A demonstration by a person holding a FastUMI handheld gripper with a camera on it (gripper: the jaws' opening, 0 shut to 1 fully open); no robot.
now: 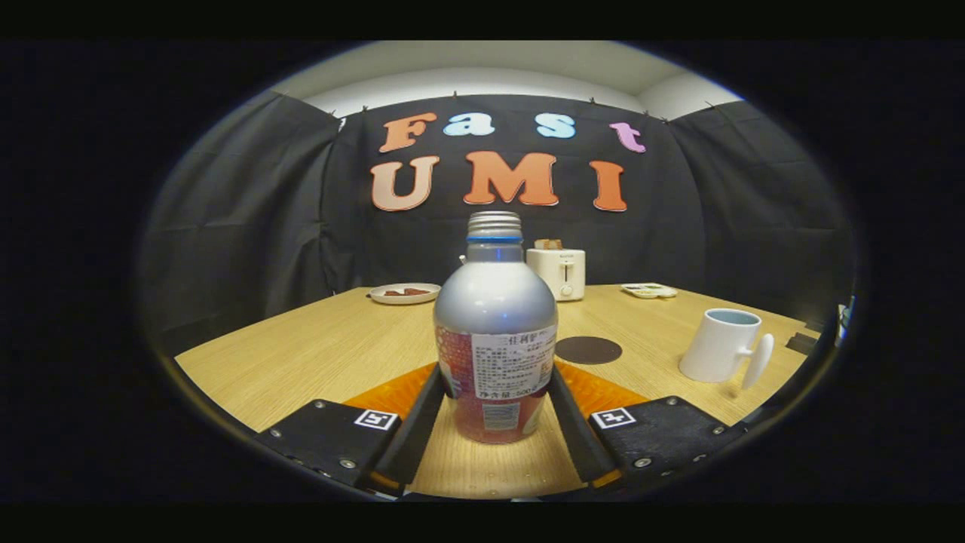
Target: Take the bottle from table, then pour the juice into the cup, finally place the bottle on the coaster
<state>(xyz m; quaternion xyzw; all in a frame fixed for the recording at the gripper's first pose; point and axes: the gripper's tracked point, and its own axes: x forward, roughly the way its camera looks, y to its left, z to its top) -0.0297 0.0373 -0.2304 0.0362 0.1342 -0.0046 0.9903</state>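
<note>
A silver metal bottle point(495, 332) with a screw cap and a red-and-white label stands upright between my fingers, its base close to the wooden table point(301, 354). My gripper point(497, 373) is shut on it, both fingers pressing its lower sides. Just beyond the right finger, a dark round coaster point(588, 350) lies flat on the table. A white cup point(720, 345) with a pale blue inside stands further right, with its handle turned toward me.
A white toaster point(556, 271) with bread in it stands at the table's back, behind the bottle. A white plate point(405, 292) with food lies at the back left, and a small flat tray point(648, 289) at the back right. Black cloth walls surround the table.
</note>
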